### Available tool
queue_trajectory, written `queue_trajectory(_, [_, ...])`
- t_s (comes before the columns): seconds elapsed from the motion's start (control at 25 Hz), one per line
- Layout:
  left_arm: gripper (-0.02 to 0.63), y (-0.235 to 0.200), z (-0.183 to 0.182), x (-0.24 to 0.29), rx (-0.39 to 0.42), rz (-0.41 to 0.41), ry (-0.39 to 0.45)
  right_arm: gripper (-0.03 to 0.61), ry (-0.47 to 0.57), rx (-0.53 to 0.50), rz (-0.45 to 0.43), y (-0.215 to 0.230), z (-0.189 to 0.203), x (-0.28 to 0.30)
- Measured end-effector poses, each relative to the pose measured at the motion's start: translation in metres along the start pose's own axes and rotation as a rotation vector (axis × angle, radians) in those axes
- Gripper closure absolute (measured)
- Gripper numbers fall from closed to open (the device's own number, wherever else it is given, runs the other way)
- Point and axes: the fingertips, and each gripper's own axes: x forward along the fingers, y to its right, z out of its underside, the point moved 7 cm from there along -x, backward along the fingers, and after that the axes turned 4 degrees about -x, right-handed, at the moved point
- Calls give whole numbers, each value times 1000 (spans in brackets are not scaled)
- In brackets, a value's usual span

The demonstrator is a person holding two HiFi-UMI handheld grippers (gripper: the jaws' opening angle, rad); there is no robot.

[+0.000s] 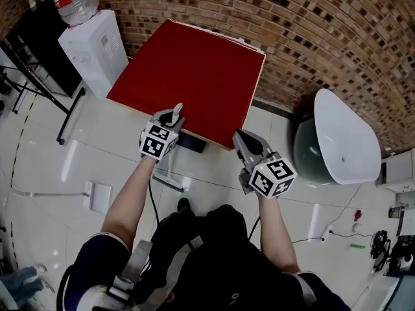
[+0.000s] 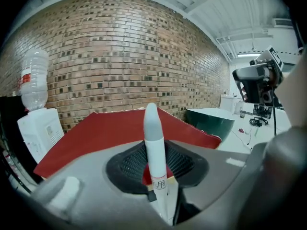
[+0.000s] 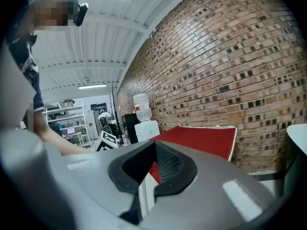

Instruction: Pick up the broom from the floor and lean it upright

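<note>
My left gripper (image 1: 170, 120) is out ahead of me at the near edge of a red table (image 1: 188, 70), with the broom (image 2: 154, 147) standing upright between its jaws. In the left gripper view, only the broom's handle shows. It is a slim round shaft, white along its length, ending in a smooth, pale grey tip that tapers to a blunt point. Low on the shaft is a small label with dark print, too small to read.

The jaws are spread around the handle rather than clamped on it. The shaft sits toward one jaw, and a sliver of floor and a dark gap show on its other side.

From the head view, the grey tip pokes up just past the left gripper's fingers, right by the table's near edge. I cannot tell whether it touches the table. The lower part of the broom is foreshortened beneath the gripper, and I cannot make out its head.

My right gripper (image 1: 245, 141) is beside the left, near the table's near right corner. Its jaws are slightly parted with nothing between them, and only a thin strip of white floor (image 1: 78, 148) shows through the slit. A brick wall (image 1: 311, 24) runs behind the table, and a white water dispenser (image 1: 94, 50) stands to the table's left.
</note>
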Motion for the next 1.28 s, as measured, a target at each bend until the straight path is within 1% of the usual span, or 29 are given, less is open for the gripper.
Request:
queue_trajectory(0.2, [495,-2,-5,17,18,-4,-21,577,6,14,6,14,-2,2])
queue_trajectory(0.28, [495,-4,-5,20,12,-15,-28,577,7,10,-11,20,-4,6])
queue_trajectory(0.4, [489,-3,-2,23,-16,-26,-60,577,-1,8,-50,29,-7,10])
queue_trajectory(0.56, [457,-5,-6,19,-66,-88,-87,577,11,20,-118,43,-20,14])
queue_trajectory(0.68, [456,-1,-7,3,-103,-154,-74,577,28,19,-178,52,-28,22])
queue_trajectory(0.8, [456,8,-9,-11,-113,-195,-63,577,25,6,-232,54,-29,29])
queue_trajectory(0.88, [457,14,-18,-20,-119,-225,-33,577,16,-5,-270,54,-29,33])
queue_trajectory(0.96, [457,19,-31,-36,-142,-248,18,577,15,-22,-326,48,-34,46])
queue_trajectory(1.04, [464,29,-44,-51,-158,-230,68,577,18,-35,-365,39,-38,55])
queue_trajectory(1.08, [498,36,-51,-58,-161,-219,95,577,20,-41,-378,34,-39,59])
queue_trajectory(1.12, [546,42,-57,-66,-164,-216,124,577,22,-46,-392,29,-40,63])
queue_trajectory(1.16, [576,47,-62,-74,-170,-222,153,577,24,-51,-407,24,-42,67])
queue_trajectory(1.28, [594,58,-69,-95,-219,-243,227,577,31,-61,-447,9,-45,77])
